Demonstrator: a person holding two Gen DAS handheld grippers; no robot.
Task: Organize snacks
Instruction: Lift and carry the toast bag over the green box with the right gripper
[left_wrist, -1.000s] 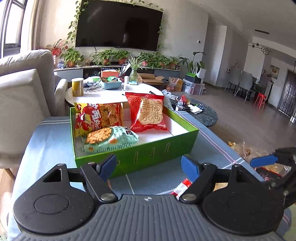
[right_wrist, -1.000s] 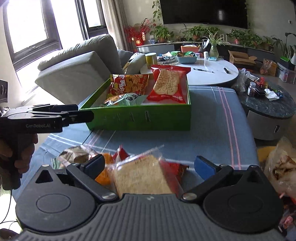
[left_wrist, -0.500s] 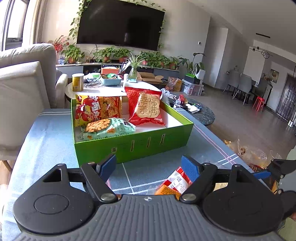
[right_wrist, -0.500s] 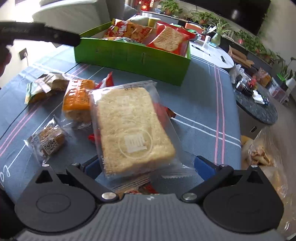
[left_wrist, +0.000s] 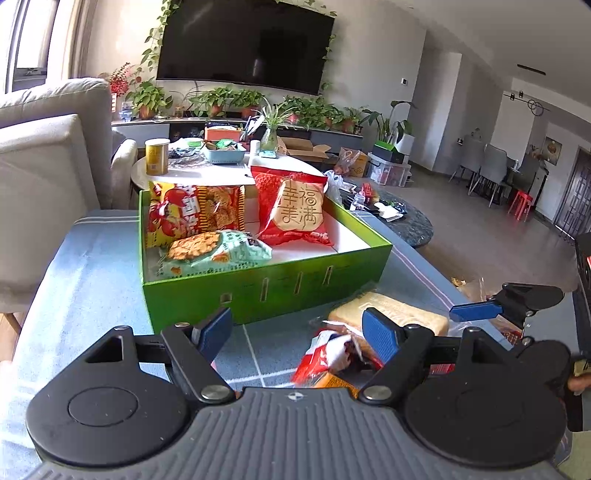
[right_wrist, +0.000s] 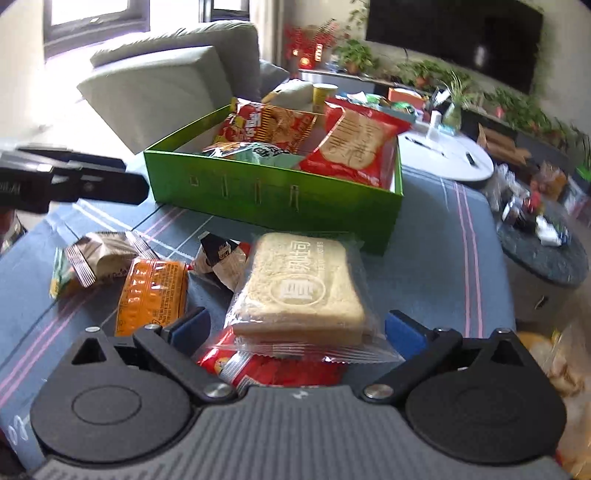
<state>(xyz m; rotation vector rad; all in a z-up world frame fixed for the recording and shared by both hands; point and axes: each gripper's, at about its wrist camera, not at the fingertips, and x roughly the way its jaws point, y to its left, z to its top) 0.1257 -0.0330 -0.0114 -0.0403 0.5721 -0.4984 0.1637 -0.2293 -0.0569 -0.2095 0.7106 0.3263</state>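
A green box (left_wrist: 266, 288) (right_wrist: 273, 199) on the blue cloth holds three snack bags: a red-yellow one (left_wrist: 195, 210), a mint cracker bag (left_wrist: 214, 254) and a red cake bag (left_wrist: 295, 210). A clear-wrapped bread slice (right_wrist: 299, 291) (left_wrist: 391, 314) lies on a pile of loose snacks before the box. My right gripper (right_wrist: 295, 328) is open with its fingers on either side of the bread's near end. My left gripper (left_wrist: 299, 332) is open and empty, low over the cloth in front of the box.
An orange packet (right_wrist: 151, 291), a brown-striped packet (right_wrist: 99, 254), a dark packet (right_wrist: 218, 254) and red packets (right_wrist: 273, 369) lie around the bread. A grey sofa (left_wrist: 44, 177) stands left, a white round table (right_wrist: 447, 155) behind the box, a dark side table (right_wrist: 543, 254) right.
My right gripper has dropped and levelled behind the bread, which now lies flat between the open fingers. My left gripper has shifted so the bread and the right gripper show at its right.
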